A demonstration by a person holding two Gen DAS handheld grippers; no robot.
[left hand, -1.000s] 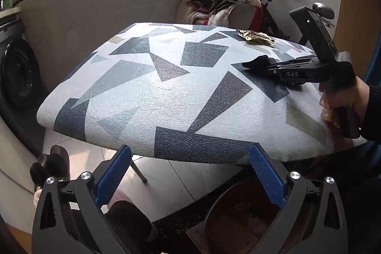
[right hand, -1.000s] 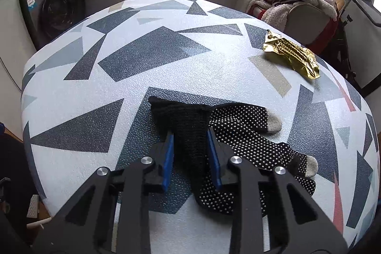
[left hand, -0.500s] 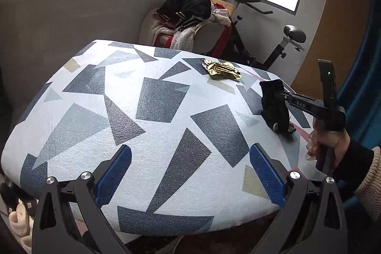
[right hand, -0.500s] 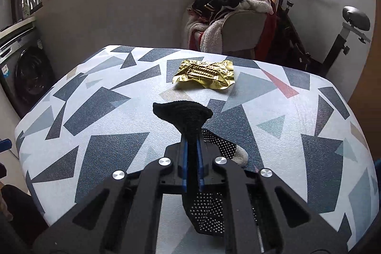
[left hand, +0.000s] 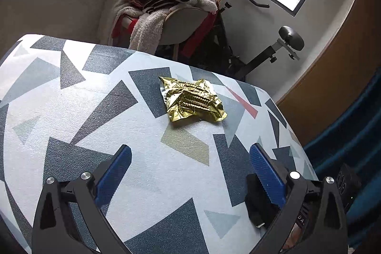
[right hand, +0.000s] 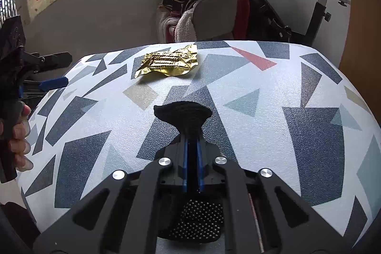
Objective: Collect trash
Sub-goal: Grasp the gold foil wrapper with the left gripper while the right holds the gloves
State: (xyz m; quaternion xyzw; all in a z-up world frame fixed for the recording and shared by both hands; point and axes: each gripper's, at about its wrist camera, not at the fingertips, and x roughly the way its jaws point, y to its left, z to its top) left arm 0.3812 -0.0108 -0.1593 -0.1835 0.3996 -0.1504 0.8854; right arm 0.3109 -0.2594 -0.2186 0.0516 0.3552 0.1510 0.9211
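A black dotted glove (right hand: 183, 116) is pinched between the closed jaws of the right gripper (right hand: 192, 146), lifted above the patterned table (right hand: 297, 92). A crumpled gold wrapper (left hand: 194, 99) lies farther back on the table — ahead of the left gripper (left hand: 190, 170), whose jaws are spread wide and empty.

Crumpled gold foil wrapper (left hand: 193, 99) flat on patterned table (left hand: 147, 173), black dotted glove (right hand: 183, 114) pinched, lifted
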